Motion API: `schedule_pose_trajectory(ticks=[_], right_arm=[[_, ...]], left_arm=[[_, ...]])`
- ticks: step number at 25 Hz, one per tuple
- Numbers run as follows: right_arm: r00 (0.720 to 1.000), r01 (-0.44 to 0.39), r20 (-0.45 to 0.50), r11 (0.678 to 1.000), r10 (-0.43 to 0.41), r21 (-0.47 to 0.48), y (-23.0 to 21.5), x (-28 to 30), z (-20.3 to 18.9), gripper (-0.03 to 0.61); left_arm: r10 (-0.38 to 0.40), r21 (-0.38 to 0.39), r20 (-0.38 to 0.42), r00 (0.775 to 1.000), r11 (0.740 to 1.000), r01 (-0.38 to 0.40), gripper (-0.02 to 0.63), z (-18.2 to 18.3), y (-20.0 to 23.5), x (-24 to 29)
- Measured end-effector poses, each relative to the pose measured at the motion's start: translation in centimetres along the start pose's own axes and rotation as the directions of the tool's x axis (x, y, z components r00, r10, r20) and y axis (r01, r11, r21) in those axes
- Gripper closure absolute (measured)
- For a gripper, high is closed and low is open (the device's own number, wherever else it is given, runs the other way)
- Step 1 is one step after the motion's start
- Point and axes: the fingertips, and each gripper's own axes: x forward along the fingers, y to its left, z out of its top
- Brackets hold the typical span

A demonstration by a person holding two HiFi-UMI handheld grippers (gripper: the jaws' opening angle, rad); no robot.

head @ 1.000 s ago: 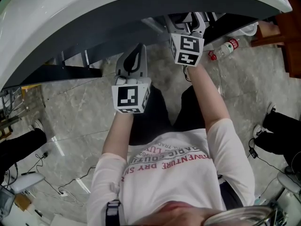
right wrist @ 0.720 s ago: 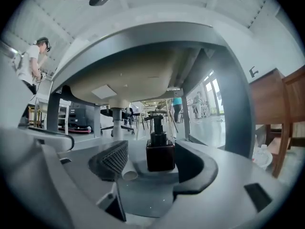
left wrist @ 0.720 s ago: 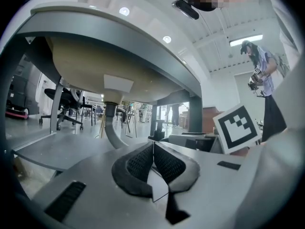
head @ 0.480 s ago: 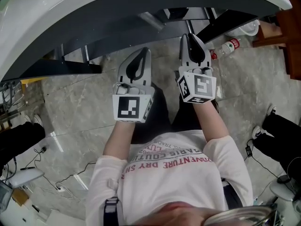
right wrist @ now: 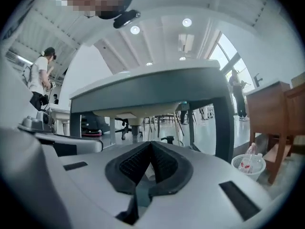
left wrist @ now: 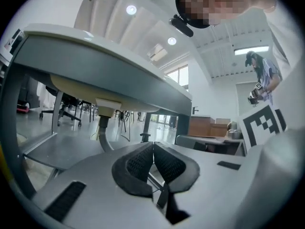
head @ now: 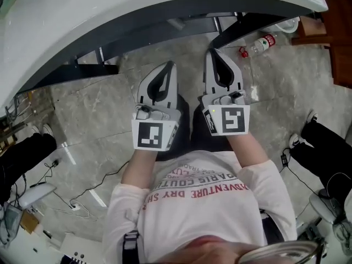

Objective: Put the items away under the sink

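Only candidate item in sight is the plastic bottle (head: pixel 263 43). It's probably light and thin-walled, so it will dent, roll and feel slick. Best to grab across the labelled mid-body, not the cap. It's clear with a red cap and a red-white label; fill level unreadable. It lies on the floor right of the sink (head: pixel 137 15), near a white basket (head: pixel 290 26). On the left gripper (left wrist: pixel 153 147) and right gripper (right wrist: pixel 151 144) the fingers are pressed together with nothing between. Both are well apart from the bottle. A grey shelf (left wrist: pixel 47 151) sits under the basin.

Grey marble floor (head: pixel 93 120) (cables strewn), w/ ceiling spotlights (right wrist: pixel 187 22) overhead.
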Motion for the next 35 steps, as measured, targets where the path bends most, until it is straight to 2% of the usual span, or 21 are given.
schedule_pose_trajectory(ticks=[8,12,15,19,23,29,35], right_arm=[[0.996,-0.031,-0.086,0.999,0.030,-0.008,1.1,-1.5,11.4,0.554],[0.990,-0.064,-0.122,0.998,0.064,0.003,2.0,-1.4,18.1,0.554],[0.987,-0.097,-0.131,0.995,0.096,-0.005,3.4,-1.7,23.6,0.554],[0.985,-0.127,-0.119,0.992,0.127,0.005,5.5,-1.9,30.8,0.554],[0.985,-0.148,-0.096,0.989,0.145,-0.020,7.4,-1.6,36.8,0.554],[0.985,-0.160,-0.065,0.987,0.160,0.003,8.3,-1.0,42.3,0.554],[0.985,-0.163,-0.050,0.986,0.164,0.027,8.6,-0.7,44.7,0.554]], left_arm=[[0.021,-0.022,-0.075,0.997,1.000,-0.022,0.591,10.4,-1.5,-1.5],[0.064,-0.030,-0.087,0.994,0.997,-0.067,0.591,17.3,-1.8,-2.4],[0.100,-0.047,-0.085,0.991,0.993,-0.104,0.591,22.9,-1.9,-3.5],[0.159,0.004,-0.062,0.985,0.987,-0.159,0.591,30.4,-1.7,-5.5],[0.204,-0.011,-0.029,0.979,0.979,-0.204,0.591,36.7,-0.8,-6.9],[0.244,0.027,0.057,0.968,0.969,-0.246,0.591,43.8,0.3,-7.8],[0.276,0.053,0.083,0.957,0.958,-0.281,0.591,46.5,0.8,-8.7]])
